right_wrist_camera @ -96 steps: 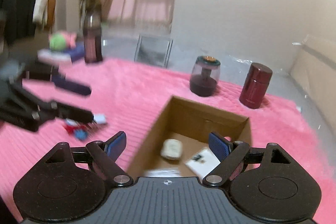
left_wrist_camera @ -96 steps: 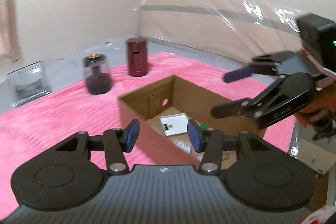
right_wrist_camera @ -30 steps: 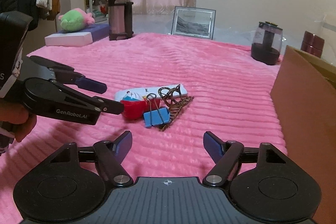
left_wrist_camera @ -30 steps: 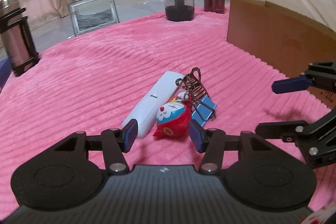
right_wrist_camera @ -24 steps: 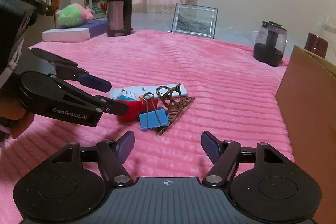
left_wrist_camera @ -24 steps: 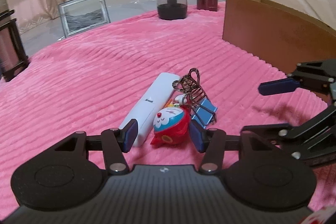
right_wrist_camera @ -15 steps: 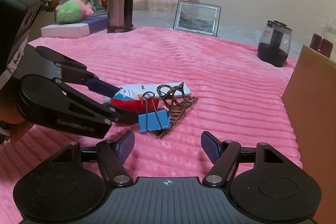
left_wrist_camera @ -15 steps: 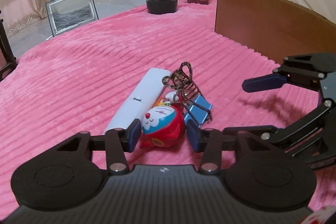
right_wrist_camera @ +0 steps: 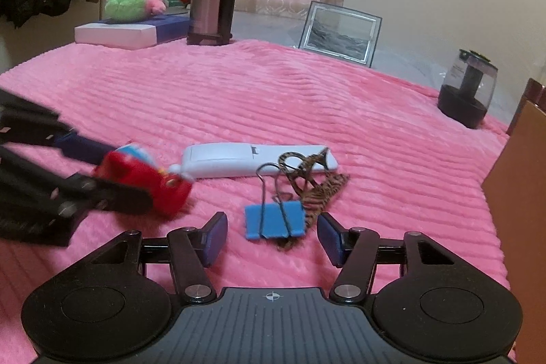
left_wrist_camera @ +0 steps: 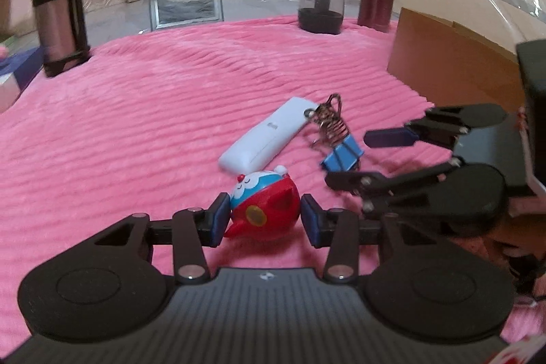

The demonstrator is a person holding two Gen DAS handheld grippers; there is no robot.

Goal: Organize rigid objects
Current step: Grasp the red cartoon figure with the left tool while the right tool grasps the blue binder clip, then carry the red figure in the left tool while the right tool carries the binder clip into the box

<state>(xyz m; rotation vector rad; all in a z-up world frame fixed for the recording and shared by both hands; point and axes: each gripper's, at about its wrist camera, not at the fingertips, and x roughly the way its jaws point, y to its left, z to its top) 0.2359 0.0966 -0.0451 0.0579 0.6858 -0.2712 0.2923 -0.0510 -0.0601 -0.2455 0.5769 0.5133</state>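
My left gripper (left_wrist_camera: 262,220) is shut on a red and blue Doraemon toy (left_wrist_camera: 264,204) and holds it just above the pink blanket; it also shows in the right wrist view (right_wrist_camera: 143,181). A white remote (left_wrist_camera: 266,134) lies beyond it, with a blue binder clip (left_wrist_camera: 342,156) and a tiger-striped hair claw (left_wrist_camera: 329,120) to its right. My right gripper (right_wrist_camera: 273,239) is open, its jaws either side of the blue binder clip (right_wrist_camera: 274,221), which leans on the hair claw (right_wrist_camera: 312,179). The remote (right_wrist_camera: 254,159) lies behind them.
A cardboard box (left_wrist_camera: 454,57) stands at the right. At the back stand a steel thermos (left_wrist_camera: 58,12), a picture frame (left_wrist_camera: 186,0), a dark glass jar (left_wrist_camera: 320,9) and a maroon tin (left_wrist_camera: 377,4). A plush toy (right_wrist_camera: 131,2) lies on a box at the far left.
My left gripper has closed on the Doraemon toy and pulled it back from the pile. My right gripper has moved forward around the binder clip.
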